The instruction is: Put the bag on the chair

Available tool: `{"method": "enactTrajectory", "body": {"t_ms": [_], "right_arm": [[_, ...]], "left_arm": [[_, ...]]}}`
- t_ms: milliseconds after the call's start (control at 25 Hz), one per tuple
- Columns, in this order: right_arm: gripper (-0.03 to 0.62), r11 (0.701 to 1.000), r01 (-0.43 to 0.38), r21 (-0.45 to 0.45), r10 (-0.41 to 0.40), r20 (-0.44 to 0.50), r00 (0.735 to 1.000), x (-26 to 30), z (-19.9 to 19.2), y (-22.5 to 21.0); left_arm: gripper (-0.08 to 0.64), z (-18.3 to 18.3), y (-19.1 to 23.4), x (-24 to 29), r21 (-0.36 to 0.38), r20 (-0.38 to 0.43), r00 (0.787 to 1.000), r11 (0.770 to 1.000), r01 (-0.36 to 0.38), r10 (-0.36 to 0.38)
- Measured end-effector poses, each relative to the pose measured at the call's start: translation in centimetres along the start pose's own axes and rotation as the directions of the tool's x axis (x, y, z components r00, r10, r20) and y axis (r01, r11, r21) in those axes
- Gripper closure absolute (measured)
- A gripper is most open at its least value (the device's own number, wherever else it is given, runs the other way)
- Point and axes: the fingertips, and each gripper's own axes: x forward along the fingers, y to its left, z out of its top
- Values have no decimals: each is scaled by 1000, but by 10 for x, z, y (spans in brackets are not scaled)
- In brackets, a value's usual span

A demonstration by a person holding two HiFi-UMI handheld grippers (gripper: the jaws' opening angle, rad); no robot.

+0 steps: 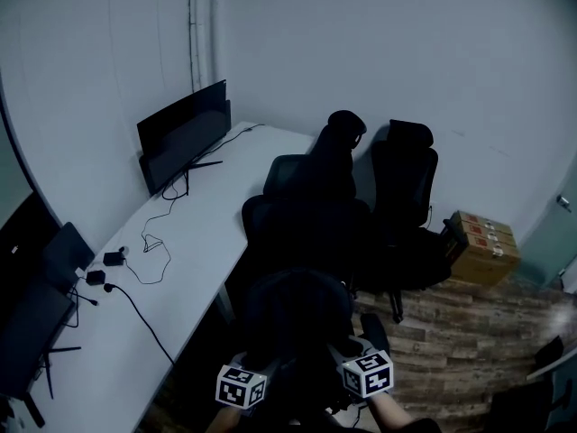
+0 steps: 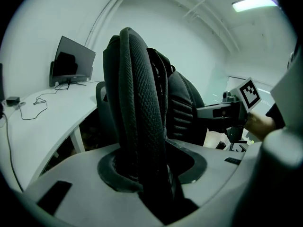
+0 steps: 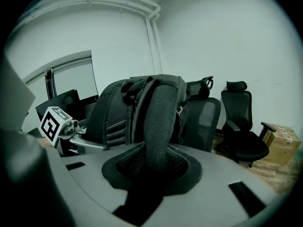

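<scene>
A black backpack (image 1: 296, 318) hangs low in the head view, between my two grippers. My left gripper (image 2: 150, 174) is shut on one padded shoulder strap (image 2: 141, 112), which rises straight up out of its jaws. The other padded strap (image 3: 160, 122) is clamped in my right gripper (image 3: 151, 170), with the backpack's body (image 3: 111, 112) just behind it. In the head view the left gripper (image 1: 257, 375) and the right gripper (image 1: 352, 366) show their marker cubes on either side of the bag. A black office chair (image 1: 302, 210) stands right beyond the bag.
A second black office chair (image 1: 407, 197) stands to the right, near the wall. A white desk (image 1: 189, 242) runs along the left, with a monitor (image 1: 185, 133) and loose cables on it. Cardboard boxes (image 1: 482, 246) sit on the wood-pattern floor at the right.
</scene>
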Motion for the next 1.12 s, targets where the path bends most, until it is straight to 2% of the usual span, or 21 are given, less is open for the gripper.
{"method": "enactTrajectory", "body": {"t_ms": [280, 720, 1120], "right_arm": [[477, 997, -74, -26, 74, -32, 997, 40, 20, -34], [477, 984, -169, -62, 164, -79, 983, 118, 52, -104], [477, 970, -233, -74, 223, -122, 967, 193, 57, -144]], "left_arm": [[387, 21, 18, 34, -49, 2, 998, 996, -69, 69], [385, 58, 53, 114, -124, 5, 989, 982, -143, 145], [380, 63, 98, 172, -180, -5, 981, 965, -192, 195]]}}
